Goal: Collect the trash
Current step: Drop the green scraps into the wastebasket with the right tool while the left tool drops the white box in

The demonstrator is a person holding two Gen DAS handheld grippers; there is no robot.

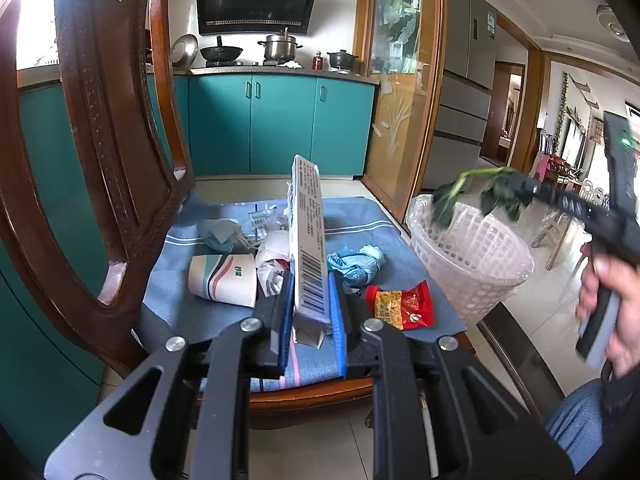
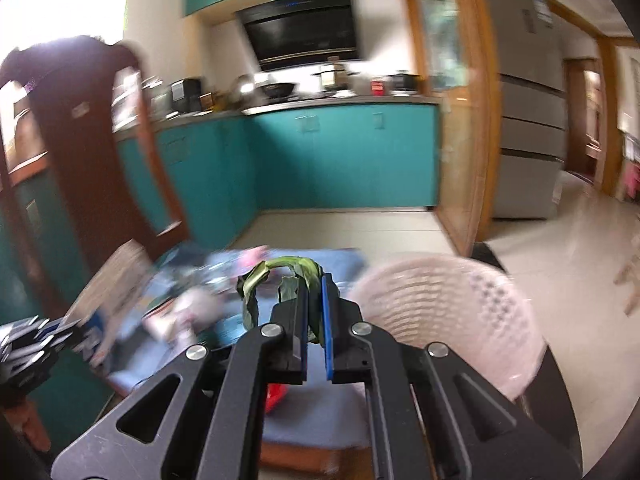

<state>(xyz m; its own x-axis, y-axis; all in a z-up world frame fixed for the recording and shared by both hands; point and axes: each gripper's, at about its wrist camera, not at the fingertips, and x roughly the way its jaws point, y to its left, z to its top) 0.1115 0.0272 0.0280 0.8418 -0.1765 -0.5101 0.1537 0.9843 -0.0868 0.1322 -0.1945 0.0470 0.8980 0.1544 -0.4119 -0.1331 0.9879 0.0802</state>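
Two grippers carry trash toward the basket point(image 1: 472, 256).
Left gripper point(image 1: 310, 312) jaws clamp a flat box point(image 1: 308, 248) upright; right gripper point(image 2: 314, 312) jaws pinch wilted greens point(image 2: 296, 276) above the basket's rim, ready to drop.

Teal cabinets point(image 1: 280, 124); range hood point(image 1: 256, 0), tiled floor point(image 2: 352, 228)

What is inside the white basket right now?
From the left wrist view, the basket shows only its clear liner and lattice wall; its bottom is hidden. The greens hang above the rim in the right gripper, not inside.
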